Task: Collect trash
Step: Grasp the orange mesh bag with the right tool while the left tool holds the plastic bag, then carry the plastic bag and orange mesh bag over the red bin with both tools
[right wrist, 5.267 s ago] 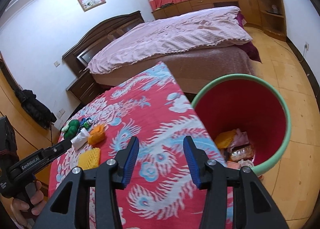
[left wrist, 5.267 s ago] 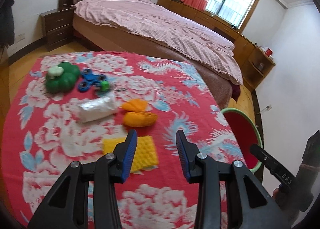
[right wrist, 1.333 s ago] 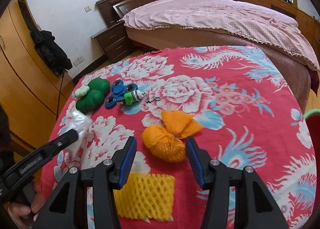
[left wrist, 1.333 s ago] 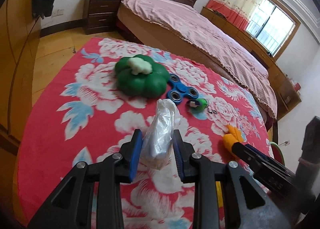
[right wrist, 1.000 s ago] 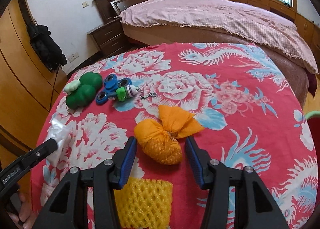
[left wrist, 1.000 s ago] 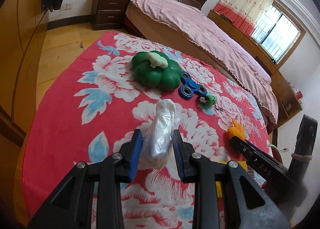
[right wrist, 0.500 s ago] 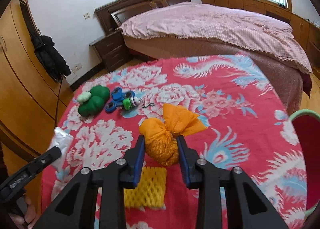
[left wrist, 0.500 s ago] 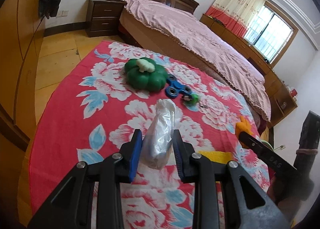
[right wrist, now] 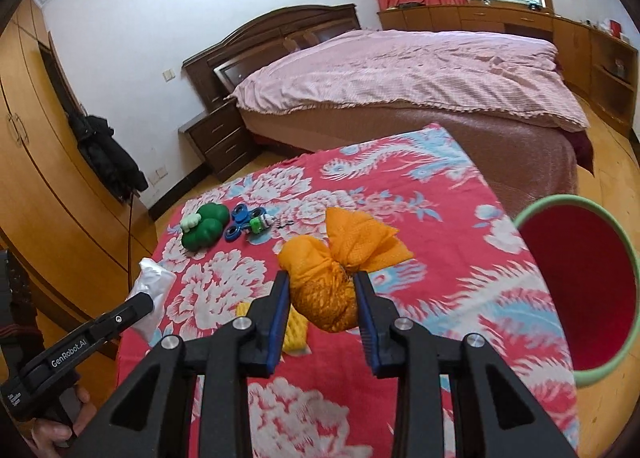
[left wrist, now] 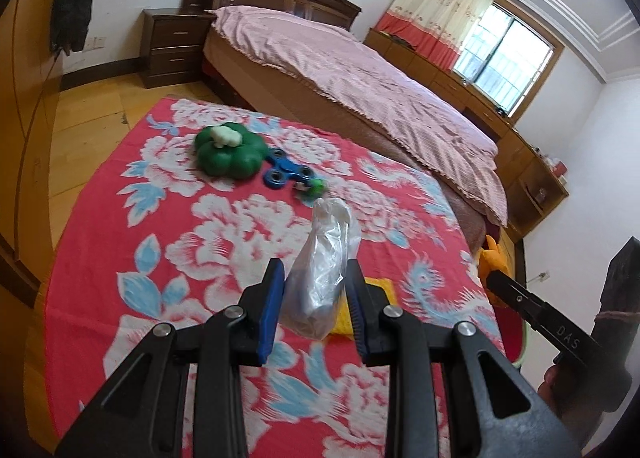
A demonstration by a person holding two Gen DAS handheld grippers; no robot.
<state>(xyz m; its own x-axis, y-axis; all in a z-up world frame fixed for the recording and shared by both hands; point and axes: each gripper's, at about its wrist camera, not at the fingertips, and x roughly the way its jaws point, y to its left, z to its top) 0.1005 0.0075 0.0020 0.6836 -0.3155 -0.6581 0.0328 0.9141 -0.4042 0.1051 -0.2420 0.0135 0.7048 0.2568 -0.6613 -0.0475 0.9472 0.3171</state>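
My left gripper (left wrist: 316, 298) is shut on a clear crumpled plastic bag (left wrist: 320, 270) and holds it above the red flowered tablecloth (left wrist: 160, 218). The bag also shows at the left of the right wrist view (right wrist: 150, 298). My right gripper (right wrist: 322, 298) is shut on an orange mesh bag (right wrist: 324, 282), lifted off the table; its orange tip shows in the left wrist view (left wrist: 491, 256). A yellow foam net (right wrist: 295, 328) lies on the cloth below, partly hidden; it also shows in the left wrist view (left wrist: 378, 285). The red bin with a green rim (right wrist: 580, 298) stands right of the table.
A green pumpkin-shaped toy (left wrist: 230, 154), a blue fidget spinner (left wrist: 286, 170) and a small green toy (left wrist: 314, 186) lie at the table's far side. A bed (left wrist: 360, 74) stands behind the table, a wooden wardrobe (right wrist: 40, 198) at the left.
Both grippers have risen and drawn back with their loads. The right gripper, which closed on the orange mesh bag half a second ago, now holds it off the table, nearer the bin.
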